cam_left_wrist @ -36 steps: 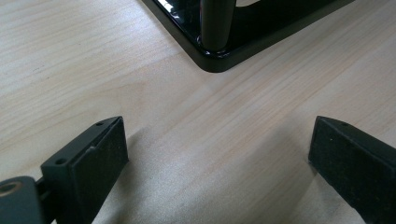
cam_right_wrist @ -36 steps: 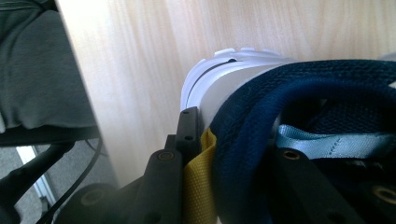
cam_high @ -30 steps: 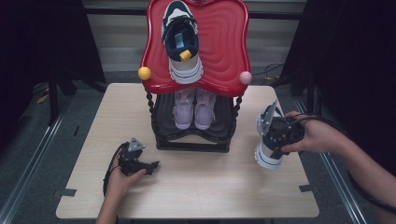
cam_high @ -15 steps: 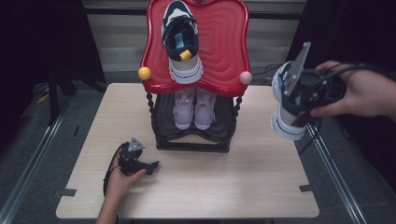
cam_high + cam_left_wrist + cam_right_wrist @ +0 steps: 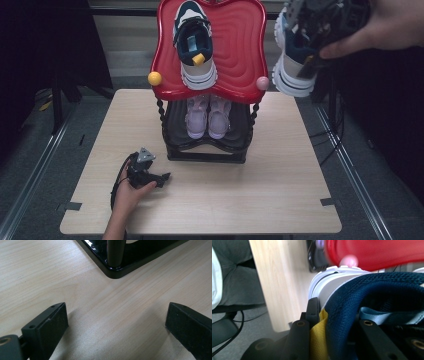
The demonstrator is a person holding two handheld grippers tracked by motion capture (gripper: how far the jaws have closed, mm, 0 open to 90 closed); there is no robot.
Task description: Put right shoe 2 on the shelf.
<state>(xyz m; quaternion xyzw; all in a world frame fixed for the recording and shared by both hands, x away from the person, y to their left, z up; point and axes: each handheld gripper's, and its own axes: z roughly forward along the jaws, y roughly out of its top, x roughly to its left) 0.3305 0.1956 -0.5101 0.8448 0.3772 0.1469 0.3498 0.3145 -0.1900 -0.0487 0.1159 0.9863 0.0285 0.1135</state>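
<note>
A navy and white sneaker (image 5: 292,60) hangs in the air to the right of the red top shelf (image 5: 240,50), with my right gripper (image 5: 320,27) shut on its heel collar. In the right gripper view the jaws pinch the navy collar (image 5: 372,302) by the yellow tab (image 5: 318,340). Its mate, another navy and white sneaker (image 5: 194,42), lies on the red shelf. A pair of pink sneakers (image 5: 207,116) sits on the black lower shelf. My left gripper (image 5: 162,177) rests open on the table near the rack's front left corner (image 5: 113,270), nothing between its jaws.
The two-tier shoe rack stands at the back middle of the wooden table (image 5: 280,185). Yellow (image 5: 154,78) and pink (image 5: 262,83) knobs stick out at the red shelf's front corners. Cables (image 5: 327,140) hang off the table's right side.
My right gripper has lifted the navy sneaker from the table's right edge up to the height of the red shelf. The left gripper has stayed put.
</note>
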